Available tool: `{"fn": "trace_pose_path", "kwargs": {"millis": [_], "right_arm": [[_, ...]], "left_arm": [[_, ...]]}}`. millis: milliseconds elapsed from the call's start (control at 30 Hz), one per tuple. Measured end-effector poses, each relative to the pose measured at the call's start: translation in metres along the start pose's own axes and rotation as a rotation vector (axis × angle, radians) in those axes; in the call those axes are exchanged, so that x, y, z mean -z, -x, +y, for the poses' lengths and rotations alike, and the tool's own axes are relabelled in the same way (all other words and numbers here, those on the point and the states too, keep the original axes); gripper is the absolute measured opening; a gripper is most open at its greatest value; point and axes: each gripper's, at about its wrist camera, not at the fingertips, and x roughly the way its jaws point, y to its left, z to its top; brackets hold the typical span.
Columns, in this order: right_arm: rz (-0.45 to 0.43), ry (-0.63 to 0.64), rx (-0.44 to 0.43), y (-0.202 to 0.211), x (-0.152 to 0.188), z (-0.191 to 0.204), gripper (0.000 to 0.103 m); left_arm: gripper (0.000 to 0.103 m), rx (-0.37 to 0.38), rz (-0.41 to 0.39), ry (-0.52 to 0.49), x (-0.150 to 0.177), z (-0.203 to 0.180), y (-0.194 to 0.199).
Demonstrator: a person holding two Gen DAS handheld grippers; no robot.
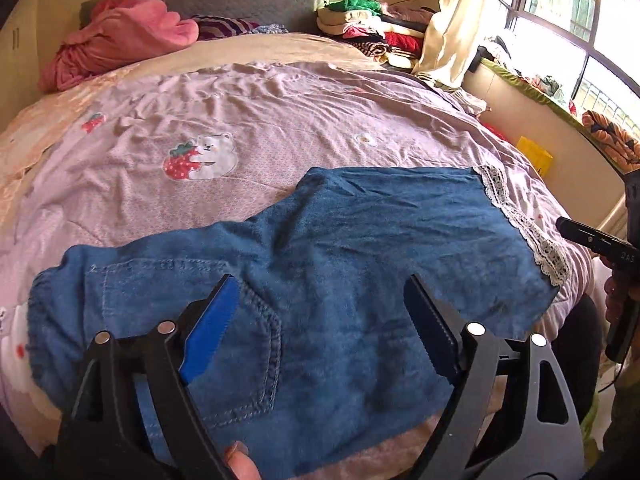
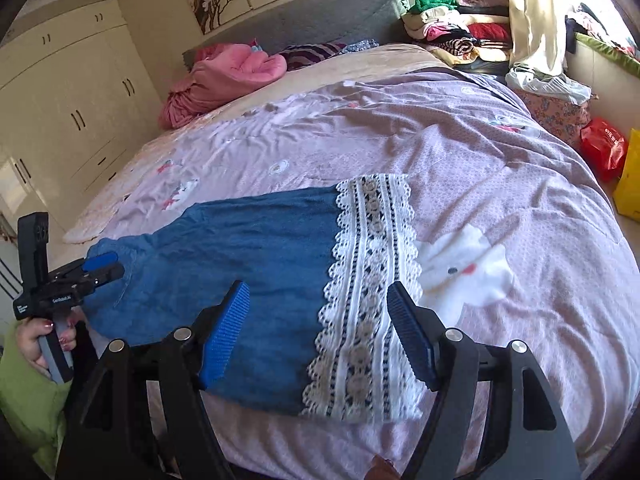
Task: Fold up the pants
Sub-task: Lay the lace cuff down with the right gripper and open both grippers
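My left gripper sits closest to the lens, jaws spread wide, nothing between the pads, hovering just over the waist end of the pants. My right gripper is also wide open and empty, over the hem end with the lace trim.

Pants: blue denim-look, short, already doubled leg-on-leg by the look of it, lying flat across the near edge of the bed on the pink quilt. Back pocket with stitching faces up near the left gripper. Elastic gathered waistband at far left.

Handling, my guess: soft, limp, light, no stiffness, so it will droop and sag if lifted at one point. Not slippery, not fragile, though the lace could snag on the ribbed pads. The quilt under it is soft and wrinkled, so a low pinch may catch quilt too.

Where to grip: left on the near waist corner by the waistband, where the doubled seam is thicker; right on the near hem corner, on denim just inside the lace. Lift both ends together to keep it flat.

Beyond: pink blanket at the headboard, stacked clothes by the window.
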Motion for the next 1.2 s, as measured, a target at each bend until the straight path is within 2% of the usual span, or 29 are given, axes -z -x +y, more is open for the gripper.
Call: {"fn": "trace_pose_path", "kwargs": {"millis": [100, 200, 233, 300, 433, 533, 600, 700, 867, 1200], "right_arm": [[0.041, 0.037, 0.006, -0.006, 0.016, 0.014, 0.070], [0.092, 0.014, 0.049, -0.018, 0.029, 0.013, 0.071], [0.107, 0.003, 0.068, -0.022, 0.033, 0.011, 0.071], [0.114, 0.008, 0.086, -0.025, 0.037, 0.011, 0.071], [0.118, 0.001, 0.107, -0.030, 0.038, 0.012, 0.071], [0.113, 0.000, 0.111, -0.027, 0.039, 0.013, 0.071], [0.086, -0.023, 0.087, -0.016, 0.037, 0.013, 0.071], [0.040, -0.056, 0.066, 0.006, 0.036, 0.009, 0.072], [-0.001, -0.066, 0.093, 0.033, 0.038, 0.002, 0.076], [-0.044, -0.090, 0.101, 0.057, 0.037, -0.007, 0.080]], "left_arm": [[0.085, -0.080, 0.008, 0.000, 0.017, 0.008, 0.006], [0.086, -0.235, 0.044, 0.006, 0.032, 0.024, 0.003], [0.086, -0.260, 0.061, 0.023, 0.036, 0.030, 0.001], [0.086, -0.261, 0.086, 0.043, 0.044, 0.040, -0.002], [0.086, -0.216, 0.079, 0.077, 0.052, 0.054, -0.008], [0.088, -0.213, 0.071, 0.070, 0.053, 0.053, -0.011], [0.089, -0.204, 0.062, 0.073, 0.052, 0.051, -0.006], [0.089, -0.150, 0.051, 0.098, 0.047, 0.047, 0.010], [0.091, -0.049, 0.005, 0.072, 0.034, 0.021, 0.038], [0.093, 0.042, -0.065, -0.053, -0.006, -0.042, 0.058]]}}
